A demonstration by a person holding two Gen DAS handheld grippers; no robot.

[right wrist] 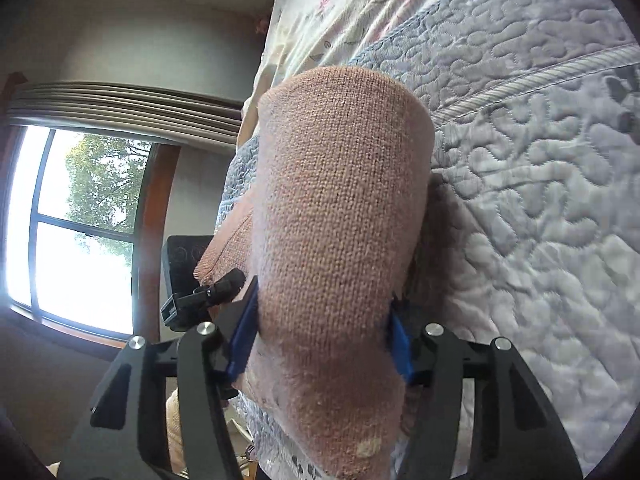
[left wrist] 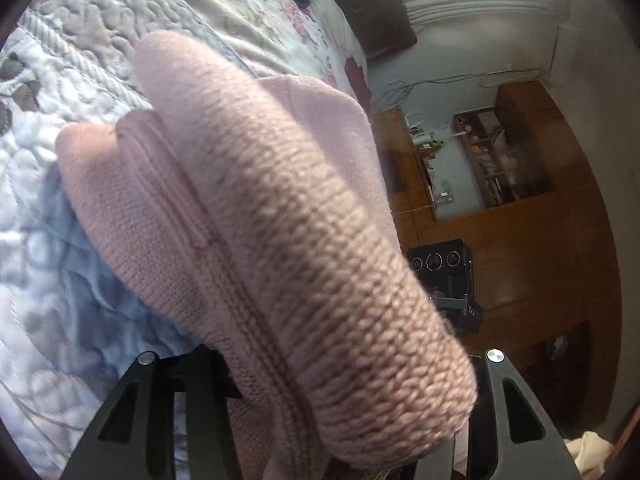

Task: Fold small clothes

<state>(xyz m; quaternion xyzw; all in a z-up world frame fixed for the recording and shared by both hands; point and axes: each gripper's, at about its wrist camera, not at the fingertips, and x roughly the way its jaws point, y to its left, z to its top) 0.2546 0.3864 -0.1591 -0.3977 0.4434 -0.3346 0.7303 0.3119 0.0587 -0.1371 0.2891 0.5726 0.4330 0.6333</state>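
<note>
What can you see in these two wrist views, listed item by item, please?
Knit garment: one, pink, held up over the bed between both grippers.
Quilt: one, pale blue-grey, covering the bed.
Floral sheet: one, cream with pink flowers, farther up the bed.
Wooden shelving: one unit, brown, against the wall.
Window: one, bright, wood-framed.
Left gripper: black, jaws hidden by fabric.
Right gripper: black with blue pads, shut on the garment.

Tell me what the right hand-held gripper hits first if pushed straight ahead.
Beyond the pink knit garment clamped in the right hand-held gripper, probably the quilted bedspread; depth is unclear.
</note>
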